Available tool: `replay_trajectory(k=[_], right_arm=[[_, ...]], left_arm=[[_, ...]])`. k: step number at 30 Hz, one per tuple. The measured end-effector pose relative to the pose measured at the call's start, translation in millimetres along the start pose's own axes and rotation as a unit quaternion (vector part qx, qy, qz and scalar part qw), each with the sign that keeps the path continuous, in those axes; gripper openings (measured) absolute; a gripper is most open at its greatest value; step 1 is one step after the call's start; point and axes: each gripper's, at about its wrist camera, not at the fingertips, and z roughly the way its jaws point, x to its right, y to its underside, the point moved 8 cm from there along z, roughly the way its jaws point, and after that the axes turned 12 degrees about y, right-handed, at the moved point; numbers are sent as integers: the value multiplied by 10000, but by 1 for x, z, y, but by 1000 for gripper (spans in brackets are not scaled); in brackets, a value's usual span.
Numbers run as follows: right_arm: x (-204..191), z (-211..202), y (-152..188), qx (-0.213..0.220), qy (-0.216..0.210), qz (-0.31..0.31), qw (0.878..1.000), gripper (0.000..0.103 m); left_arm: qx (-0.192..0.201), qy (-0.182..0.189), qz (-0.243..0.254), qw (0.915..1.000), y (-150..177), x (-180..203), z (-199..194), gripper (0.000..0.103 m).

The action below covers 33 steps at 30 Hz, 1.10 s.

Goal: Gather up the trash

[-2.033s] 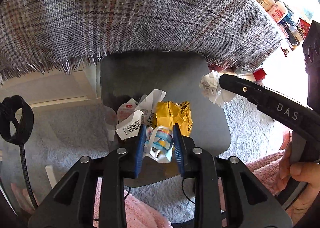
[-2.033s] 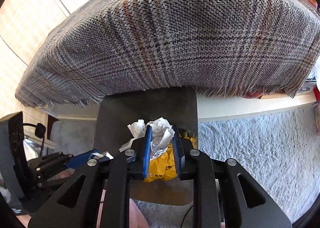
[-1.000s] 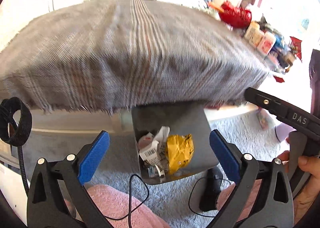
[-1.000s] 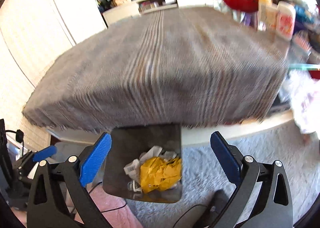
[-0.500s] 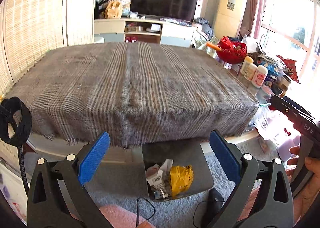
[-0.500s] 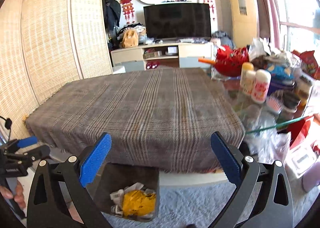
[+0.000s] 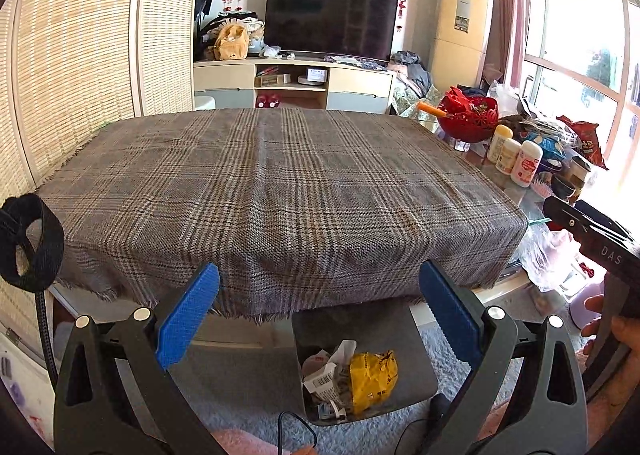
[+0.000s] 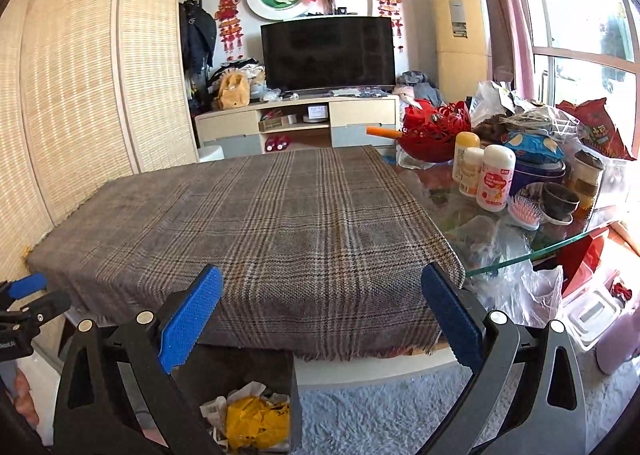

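Left-wrist view showed the left tongs spread wide apart and holding nothing, raised above the near edge of a table draped in a grey plaid cloth. Below that near edge, on a pale shaggy rug, stood a dark grey bin, and inside it lay the collected trash: a crumpled yellow wrapper beside white paper scraps, one carrying a barcode label. To the right of the bin the right tongs appeared as a dark bar marked "DAS", with fingers of the person's hand around its grip. Right-wrist view showed the right tongs likewise fully open and empty, with both blue pads clear of the cloth. In this view the bin sat under the near edge of the table, left of centre, with the yellow wrapper on top of the white scraps. At the far left of the bin, part of the left tongs entered the frame. Right of the cloth, on the bare glass part of the table, stood a red basket, three white bottles, a pink hairbrush and snack bags. Beyond the table were a television on a low cabinet.
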Motion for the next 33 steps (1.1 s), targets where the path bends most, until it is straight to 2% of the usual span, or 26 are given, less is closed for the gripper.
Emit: replay_trajectory(k=[33], right_arm=[[-5,1,6,-136,-146,-14,9998,100]], left_arm=[[171,-228,32,9996,-12,-5,-9,95]])
